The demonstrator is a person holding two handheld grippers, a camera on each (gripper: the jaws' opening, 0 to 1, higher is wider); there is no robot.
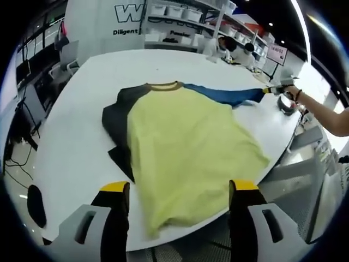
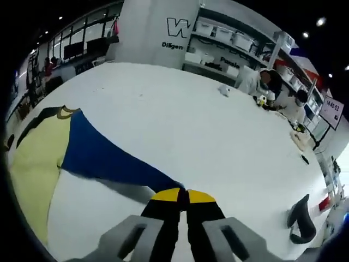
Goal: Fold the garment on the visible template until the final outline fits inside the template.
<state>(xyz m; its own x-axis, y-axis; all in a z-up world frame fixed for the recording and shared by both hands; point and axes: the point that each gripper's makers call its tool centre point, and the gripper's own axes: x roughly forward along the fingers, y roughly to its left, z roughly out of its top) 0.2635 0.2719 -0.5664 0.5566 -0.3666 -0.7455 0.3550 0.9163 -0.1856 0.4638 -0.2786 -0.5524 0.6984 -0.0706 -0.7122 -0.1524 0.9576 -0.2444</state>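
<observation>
A T-shirt with a yellow body [image 1: 185,147], an olive collar, a black sleeve [image 1: 117,120] and a blue sleeve [image 1: 226,95] lies spread on a white table [image 1: 71,147]. My left gripper [image 1: 181,188] hangs open above the shirt's near hem, yellow-tipped jaws wide apart, nothing between them. In the left gripper view the right gripper [image 1: 275,90], held by a person's hand, pinches the blue sleeve's end and holds it stretched out. In the right gripper view my right gripper [image 2: 182,196] is shut on the tip of the blue sleeve [image 2: 103,158], with the yellow body [image 2: 35,164] at the left.
The table edge [image 1: 278,164] runs close beside the shirt's hem. A black curved object [image 2: 302,218] lies on the table near the right gripper. People sit at a bench [image 2: 267,82] beyond the table, with shelves of white bins [image 2: 218,30] behind.
</observation>
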